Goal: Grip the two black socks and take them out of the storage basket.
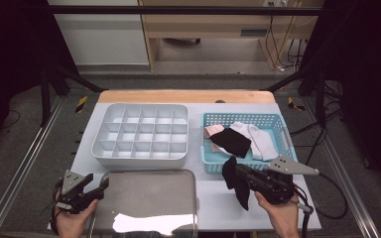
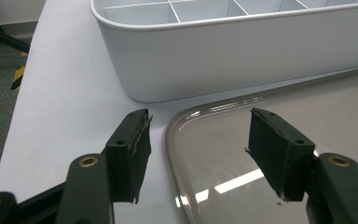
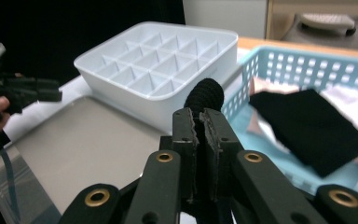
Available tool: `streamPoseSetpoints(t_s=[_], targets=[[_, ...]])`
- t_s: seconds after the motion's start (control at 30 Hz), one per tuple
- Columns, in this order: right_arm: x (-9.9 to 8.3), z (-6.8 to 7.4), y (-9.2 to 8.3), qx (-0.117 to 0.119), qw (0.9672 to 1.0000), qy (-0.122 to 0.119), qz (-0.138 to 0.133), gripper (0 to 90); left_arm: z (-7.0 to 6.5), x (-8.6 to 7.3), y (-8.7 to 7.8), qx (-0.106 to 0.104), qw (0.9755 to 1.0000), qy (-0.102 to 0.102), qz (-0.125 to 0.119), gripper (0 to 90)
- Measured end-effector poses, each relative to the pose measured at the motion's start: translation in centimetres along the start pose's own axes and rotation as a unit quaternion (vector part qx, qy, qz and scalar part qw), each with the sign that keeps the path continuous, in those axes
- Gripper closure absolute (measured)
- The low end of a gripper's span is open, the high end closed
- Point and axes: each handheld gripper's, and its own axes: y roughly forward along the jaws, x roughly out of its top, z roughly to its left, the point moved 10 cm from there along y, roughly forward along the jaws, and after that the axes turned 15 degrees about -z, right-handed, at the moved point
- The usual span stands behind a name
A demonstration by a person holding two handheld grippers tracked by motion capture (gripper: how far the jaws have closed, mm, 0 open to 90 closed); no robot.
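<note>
My right gripper point(image 1: 239, 173) is shut on a black sock point(image 1: 237, 184), which hangs from its jaws over the table just in front of the blue basket point(image 1: 207, 148). In the right gripper view the sock point(image 3: 204, 97) bulges above the closed gripper point(image 3: 199, 133). More socks lie in the basket: a black one point(image 1: 230, 141), white ones point(image 1: 258, 140) and a pink one point(image 1: 212, 131). My left gripper point(image 1: 100, 185) is open at the left edge of the metal tray point(image 1: 149, 198); in the left gripper view its jaws point(image 2: 196, 149) straddle the tray's corner point(image 2: 170, 135) with nothing between them.
A white divided organiser box point(image 1: 141, 135) with several empty compartments stands behind the tray, left of the basket. The white table top point(image 1: 213, 198) ends at a wooden strip at the back. Metal rails run along both sides.
</note>
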Motion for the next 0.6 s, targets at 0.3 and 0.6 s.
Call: streamPoseSetpoints(t_s=[0.3, 0.6], targets=[[-4.4, -1.3, 0.3, -0.019, 0.9987, 0.018, 0.045, 83.5, 0.0, -0.2, 0.1, 0.001, 1.0, 0.005, 0.007, 37.0], [-9.0, -2.5, 1.8, -0.031, 0.9947, 0.036, 0.091, 82.7, 0.0, -0.2, 0.1, 0.003, 0.9999, 0.007, 0.006, 36.7]])
